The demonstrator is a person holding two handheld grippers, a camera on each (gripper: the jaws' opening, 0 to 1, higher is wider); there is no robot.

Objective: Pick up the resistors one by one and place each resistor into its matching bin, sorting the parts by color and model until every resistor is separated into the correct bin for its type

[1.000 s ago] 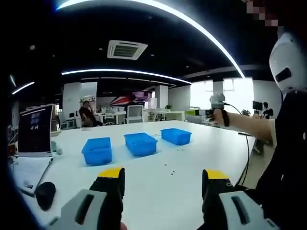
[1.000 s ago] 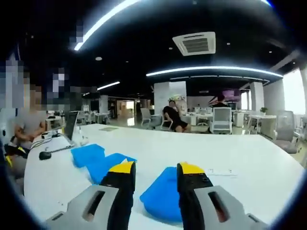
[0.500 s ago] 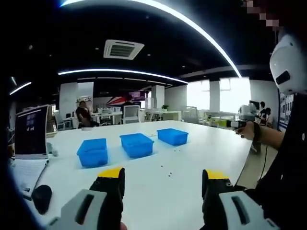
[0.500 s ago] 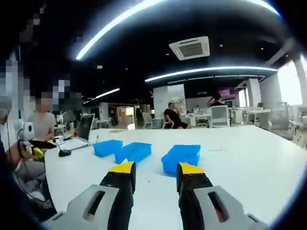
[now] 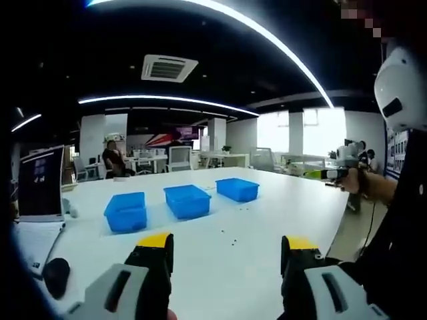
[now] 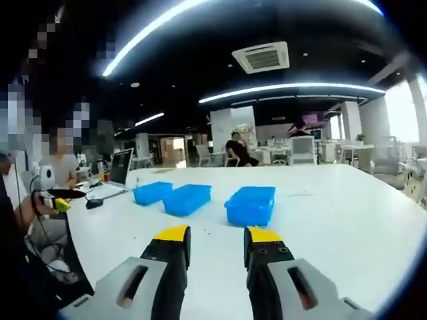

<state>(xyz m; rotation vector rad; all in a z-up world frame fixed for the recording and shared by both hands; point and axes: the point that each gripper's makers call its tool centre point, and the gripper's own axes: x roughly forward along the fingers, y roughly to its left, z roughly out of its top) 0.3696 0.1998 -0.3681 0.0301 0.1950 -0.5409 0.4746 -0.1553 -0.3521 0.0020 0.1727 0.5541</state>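
R hand-held gripper [image 6: 212, 241] pulled back; both jaw pairs apart, empty. 3 blue bins [image 5: 187, 201], contents unclear.

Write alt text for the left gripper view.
Three blue bins sit in a row on a white table, with tiny resistors scattered in front of them. The left tool is open and empty in the foreground. A laptop stands at left.
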